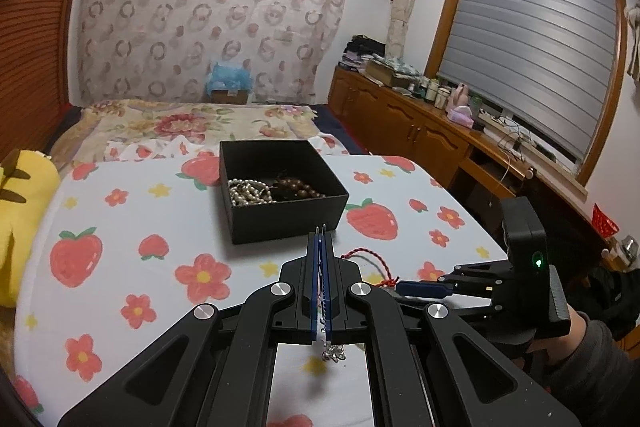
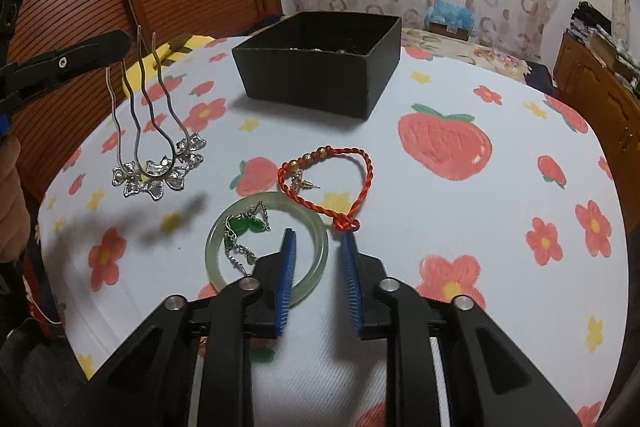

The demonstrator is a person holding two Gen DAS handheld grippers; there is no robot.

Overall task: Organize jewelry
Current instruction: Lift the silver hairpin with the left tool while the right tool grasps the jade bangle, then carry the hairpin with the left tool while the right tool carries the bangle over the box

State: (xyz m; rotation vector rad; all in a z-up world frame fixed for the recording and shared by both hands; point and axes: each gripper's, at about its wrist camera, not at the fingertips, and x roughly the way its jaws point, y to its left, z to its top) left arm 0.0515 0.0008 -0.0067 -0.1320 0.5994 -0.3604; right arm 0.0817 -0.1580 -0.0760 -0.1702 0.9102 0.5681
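A black box [image 1: 280,191] stands on the strawberry-print cloth [image 1: 132,211]; pearl and brown bead strings [image 1: 256,191] lie in it. It also shows in the right wrist view [image 2: 320,67]. My left gripper [image 1: 320,235] is shut on silver flower hairpins [image 2: 156,163], which hang in the air, flowers down; the left gripper [image 2: 116,47] shows at the far left of the right wrist view. My right gripper [image 2: 318,239] is open, low over the cloth. A pale green bangle [image 2: 312,279] lies under its left finger, a green-stone chain [image 2: 244,227] inside the bangle. A red braided cord bracelet [image 2: 324,183] and a stud earring [image 2: 298,183] lie just ahead.
A yellow plush cushion [image 1: 20,227] lies at the left edge of the cloth. A bed with a floral cover [image 1: 180,123] is behind. A wooden cabinet [image 1: 420,123] with clutter runs along the right wall under a window.
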